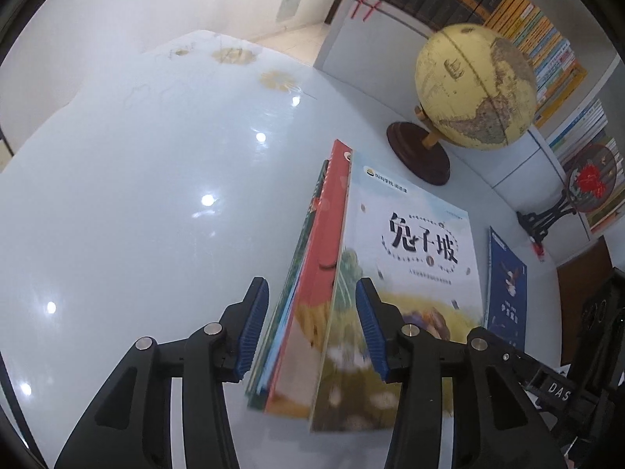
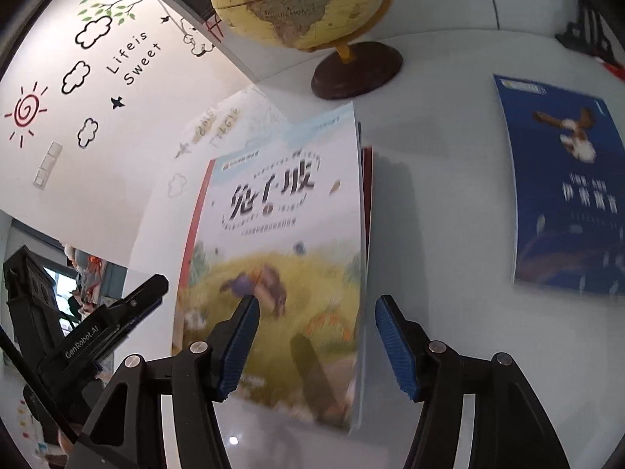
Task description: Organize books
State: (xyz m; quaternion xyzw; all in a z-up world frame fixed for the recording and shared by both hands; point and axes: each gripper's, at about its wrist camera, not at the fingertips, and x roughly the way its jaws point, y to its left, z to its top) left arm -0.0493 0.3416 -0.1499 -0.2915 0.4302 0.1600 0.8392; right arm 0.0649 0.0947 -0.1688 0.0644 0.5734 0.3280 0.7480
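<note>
Left wrist view: my left hand-held gripper (image 1: 312,324) points steeply down at a small stack of books (image 1: 312,293) standing on edge on the pale glossy bench (image 1: 136,195). The stack leans; the outermost book, with a pale cover, a yellow meadow picture and large dark characters (image 1: 414,258), faces right. Behind it I see a red-covered book (image 1: 328,226) and thinner green and blue ones, too blurred to count. Both blue pads sit either side of the stack's near end. The left pad (image 1: 254,328) stands just clear of the books, and the right pad (image 1: 371,328) overlaps the pale cover, contact uncertain. I read the jaws as apart, not clamping

Right wrist view: my right hand-held gripper (image 2: 316,344) has its jaws wide apart. The lower right part of the pale cover (image 2: 281,242) lies between the pads; neither pad presses on it. The left hand-held gripper's black body shows at lower left (image 2: 105,328)

A dark blue book (image 2: 562,187) lies flat on the bench to the right, well apart from the stack. A yellow globe (image 1: 474,86) on a dark wooden base stands beyond the stack, near the bookshelf (image 1: 508,8). A round red-flowered ornament on a black stand (image 1: 590,179) sits at far right
</note>
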